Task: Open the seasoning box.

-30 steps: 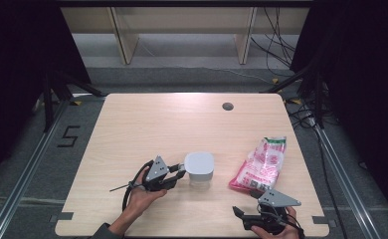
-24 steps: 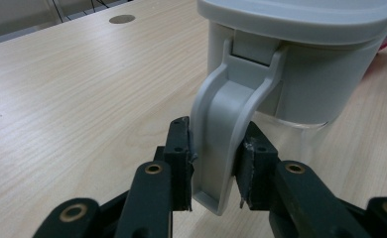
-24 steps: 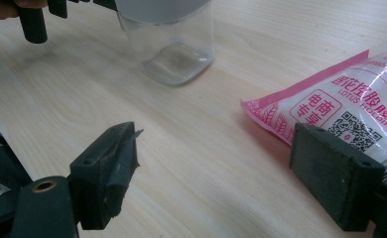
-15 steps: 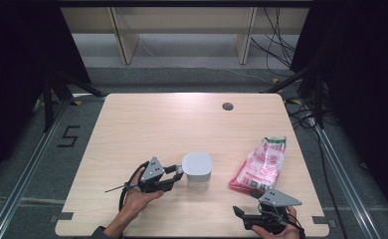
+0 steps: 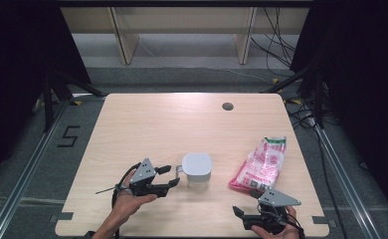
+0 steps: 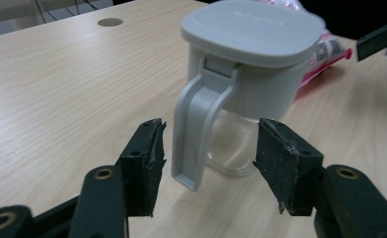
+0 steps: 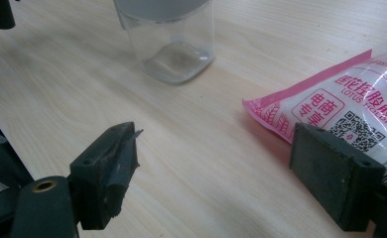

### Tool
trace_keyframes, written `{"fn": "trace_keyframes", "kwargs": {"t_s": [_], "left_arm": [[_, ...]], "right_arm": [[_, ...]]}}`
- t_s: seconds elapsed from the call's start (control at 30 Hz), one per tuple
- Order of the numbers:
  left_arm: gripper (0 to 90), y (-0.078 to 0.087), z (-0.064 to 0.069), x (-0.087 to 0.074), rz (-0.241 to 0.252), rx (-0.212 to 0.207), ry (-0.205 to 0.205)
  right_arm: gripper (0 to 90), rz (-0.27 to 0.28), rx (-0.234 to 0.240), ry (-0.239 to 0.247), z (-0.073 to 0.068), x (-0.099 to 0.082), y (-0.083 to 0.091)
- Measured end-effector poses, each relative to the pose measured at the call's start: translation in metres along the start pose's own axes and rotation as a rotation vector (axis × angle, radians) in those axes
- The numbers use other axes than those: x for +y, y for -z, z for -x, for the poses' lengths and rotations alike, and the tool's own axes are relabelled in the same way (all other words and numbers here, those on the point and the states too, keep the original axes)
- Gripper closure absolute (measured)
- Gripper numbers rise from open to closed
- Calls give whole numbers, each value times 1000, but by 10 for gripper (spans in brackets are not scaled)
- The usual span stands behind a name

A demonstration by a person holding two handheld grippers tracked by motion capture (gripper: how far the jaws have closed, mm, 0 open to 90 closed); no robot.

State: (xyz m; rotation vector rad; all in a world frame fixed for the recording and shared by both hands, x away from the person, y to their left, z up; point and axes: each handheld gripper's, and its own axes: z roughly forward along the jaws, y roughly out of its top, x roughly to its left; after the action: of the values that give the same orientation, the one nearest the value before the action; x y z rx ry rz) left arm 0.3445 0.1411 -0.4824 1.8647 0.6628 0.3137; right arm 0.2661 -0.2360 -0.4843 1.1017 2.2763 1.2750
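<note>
The fingers (image 6: 144, 163) of the left gripper (image 6: 206, 166) are wide apart. They have just been opening. The jug's handle (image 6: 199, 134) sits between them, but no pad touches it. There is a gap on each side of the handle, and it is nearer the left pad. So the left gripper holds nothing.

The fingers (image 7: 109, 171) of the right gripper (image 7: 221, 173) are wide apart too. Bare table (image 7: 201, 163) lies between them. One pad is just beside the corner of the bag (image 7: 350, 104), and I cannot tell if it touches. This gripper holds nothing.

The jug (image 5: 197, 170) stands upright on the table (image 5: 182, 124), near the front edge and about in the middle. Its long way goes straight up and down. Its grey lid (image 6: 253, 29) is on top and is shut. Its lower part is see-through. The handle points to the left gripper (image 5: 166, 176), which lies just beside the jug on the left in the high view.

The pink bag (image 5: 259, 167) lies flat, to the right of the jug and apart from it. Its long way runs from the near edge toward the far right. The right gripper (image 5: 238, 212) is by the front edge, near the bag's close end.
</note>
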Motion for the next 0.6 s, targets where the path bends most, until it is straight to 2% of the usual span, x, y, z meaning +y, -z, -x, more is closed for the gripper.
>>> {"fn": "trace_keyframes", "kwargs": {"t_s": [0.13,0.17,0.23,0.3,0.33,0.47,0.5,0.53,0.6], "left_arm": [[615,5,1,4,14,-6,-19],[669,7,1,6,24,1,-32],[757,9,2,8,41,3,-27],[825,11,3,11,44,6,-41],[848,11,3,13,51,6,-46],[891,12,2,19,57,19,-55],[892,12,1,21,68,19,-43],[892,12,0,22,71,12,-44],[892,12,1,25,75,15,-33]], "right_arm": [[198,-3,8,1,0,0,0],[198,-10,2,-33,-1,0,2],[197,-2,-6,-2,1,0,1],[197,-1,12,-16,0,0,-1],[197,-2,1,-3,1,0,-1],[197,-5,6,12,-2,2,-1],[198,-14,1,-18,-6,2,0],[197,-7,-2,13,-3,2,-1],[197,-7,-4,7,-3,2,-2]]}}
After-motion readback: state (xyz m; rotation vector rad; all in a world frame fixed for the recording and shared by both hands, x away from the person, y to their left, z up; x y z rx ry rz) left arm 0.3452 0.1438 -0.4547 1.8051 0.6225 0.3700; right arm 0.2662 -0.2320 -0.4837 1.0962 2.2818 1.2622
